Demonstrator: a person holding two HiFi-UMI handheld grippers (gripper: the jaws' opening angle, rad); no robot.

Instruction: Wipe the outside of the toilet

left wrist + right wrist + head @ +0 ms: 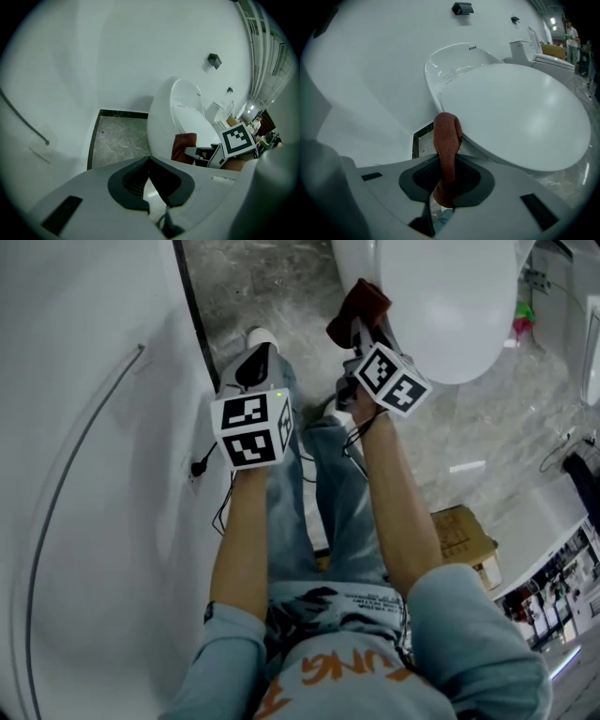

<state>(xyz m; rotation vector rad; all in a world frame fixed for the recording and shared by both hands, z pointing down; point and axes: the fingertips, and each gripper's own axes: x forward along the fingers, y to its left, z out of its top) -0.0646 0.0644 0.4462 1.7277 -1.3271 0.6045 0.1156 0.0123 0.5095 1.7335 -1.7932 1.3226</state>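
Observation:
The white toilet (441, 296) stands at the top of the head view with its lid down; it also fills the right gripper view as the toilet (511, 117) and shows in the left gripper view as the toilet (176, 117). My right gripper (361, 334) is shut on a dark red cloth (359, 307), which touches the toilet's left side under the lid rim. The cloth (447, 145) sticks up between the jaws. My left gripper (253, 371) hangs shut and empty over the floor, left of the toilet. The cloth (184, 146) shows from there too.
A white curved wall (84, 427) with a thin rail runs along the left. Grey marble floor (253, 287) lies between wall and toilet. A cardboard box (464, 540) sits on the floor at the right. The person's legs and shoe (261, 337) are below the grippers.

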